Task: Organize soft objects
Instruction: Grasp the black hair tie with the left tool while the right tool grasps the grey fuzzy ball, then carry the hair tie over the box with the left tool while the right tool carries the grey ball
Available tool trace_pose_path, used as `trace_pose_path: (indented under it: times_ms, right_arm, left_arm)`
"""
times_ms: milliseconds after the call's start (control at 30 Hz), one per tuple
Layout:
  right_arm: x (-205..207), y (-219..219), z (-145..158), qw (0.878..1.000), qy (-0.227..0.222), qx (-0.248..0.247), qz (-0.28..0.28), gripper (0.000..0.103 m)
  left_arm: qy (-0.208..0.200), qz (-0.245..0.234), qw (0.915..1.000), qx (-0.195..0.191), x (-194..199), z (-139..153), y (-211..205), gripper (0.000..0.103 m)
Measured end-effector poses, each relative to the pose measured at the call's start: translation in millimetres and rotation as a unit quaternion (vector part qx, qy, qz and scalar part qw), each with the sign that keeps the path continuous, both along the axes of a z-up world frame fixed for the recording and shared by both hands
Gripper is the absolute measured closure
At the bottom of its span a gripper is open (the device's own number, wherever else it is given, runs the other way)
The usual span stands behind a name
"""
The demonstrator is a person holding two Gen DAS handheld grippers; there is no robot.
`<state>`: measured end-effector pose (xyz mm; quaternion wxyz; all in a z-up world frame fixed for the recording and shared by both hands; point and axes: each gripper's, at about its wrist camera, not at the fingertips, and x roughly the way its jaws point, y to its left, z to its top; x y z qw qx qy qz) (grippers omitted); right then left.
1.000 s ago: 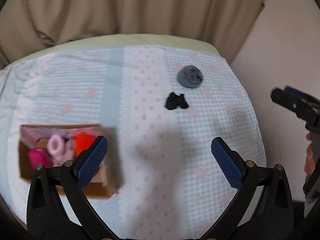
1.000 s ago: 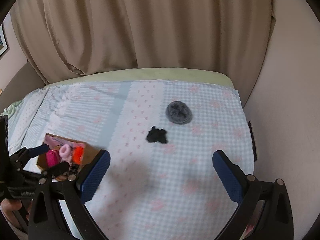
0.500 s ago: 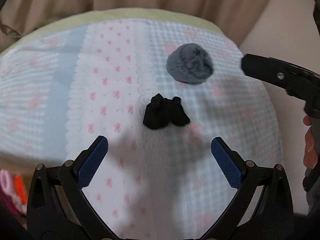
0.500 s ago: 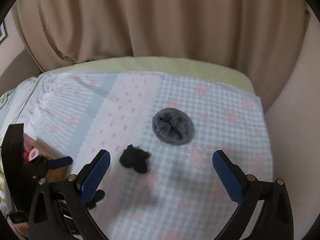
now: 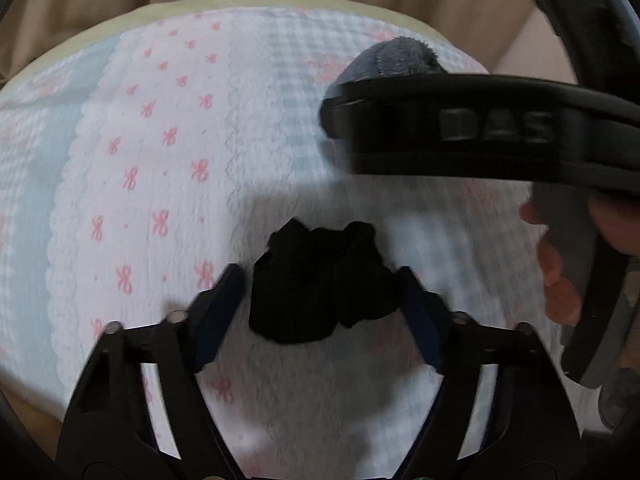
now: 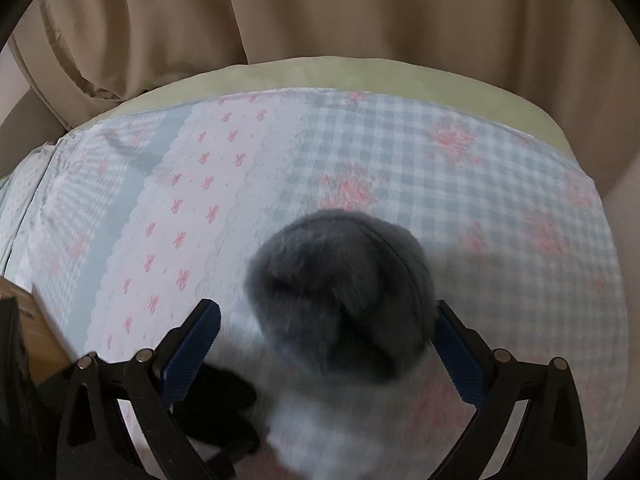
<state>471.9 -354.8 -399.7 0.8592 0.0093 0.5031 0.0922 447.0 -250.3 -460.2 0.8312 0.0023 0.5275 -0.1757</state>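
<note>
Both hand-held grippers stand open: left (image 5: 320,300), just narrowed, straddles sideways-lying black sock bundle (image 5: 320,284).

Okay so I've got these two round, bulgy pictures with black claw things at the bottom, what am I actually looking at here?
Each picture comes from a fisheye camera mounted on a hand-held gripper, looking along its two blue-padded fingers; a person carries one in each hand. In the left view, the left gripper has just been closing around a crumpled black fabric piece; its right pad touches it, the left shows a sliver of gap. The right-hand tool crosses that picture's upper right. In the right view, the right gripper straddles a fuzzy grey bundle, jaws wide. Both lie on a patterned bedspread before beige curtains.
</note>
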Motion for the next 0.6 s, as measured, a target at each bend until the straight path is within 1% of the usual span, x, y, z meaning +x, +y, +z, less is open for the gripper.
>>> trace_pose_path:
  times_ms: [33,67,100,133,167,200,300,400,567,600]
  right_arm:
    - [3.9,0.7,-2.2,1.0,-0.001,-0.001,0.0,0.003]
    - [7.7,2.0,-3.9,1.0,-0.002,-0.006,0.001,0.009]
    - [10.3,3.2,-5.1,1.0,-0.004,-0.013,0.002,0.024]
    - [12.5,3.5,-6.5,1.0,-0.005,-0.018,0.002,0.03]
    - [14.7,3.2,-7.5,1.0,-0.004,-0.029,-0.001,0.034]
    - [16.8,2.5,-8.8,0.999,-0.002,-0.036,-0.004,0.038]
    - [17.8,-2.5,-7.6,0.999,-0.002,-0.033,-0.007,0.05]
    - [15.1,-1.9,-4.6,0.999,-0.006,-0.037,-0.002,0.055]
    - [5.2,-5.1,10.3,0.999,-0.015,-0.027,-0.011,0.055]
    - [1.8,-6.2,16.4,0.999,-0.017,-0.024,-0.015,0.055]
  left_arm:
    - [-0.001,0.0,1.0,0.004,1.2,-1.0,-0.3,0.049]
    - [-0.002,0.0,1.0,0.007,2.6,-1.3,-0.1,0.056]
    - [-0.002,0.002,1.0,0.005,4.3,-1.4,1.6,0.062]
    - [-0.001,0.004,1.0,0.001,7.7,-0.1,3.7,0.065]
    - [0.001,0.009,1.0,-0.001,8.9,1.1,6.7,0.072]
    - [0.003,0.014,0.9999,-0.005,11.5,1.9,9.6,0.075]
    - [0.006,0.026,0.9995,-0.013,14.5,5.8,16.3,0.077]
    - [0.003,0.033,0.9993,-0.015,13.5,13.8,21.5,0.077]
    - [-0.003,0.039,0.9991,-0.016,8.8,37.0,31.9,0.077]
    - [-0.006,0.04,0.999,-0.017,2.3,44.5,33.3,0.077]
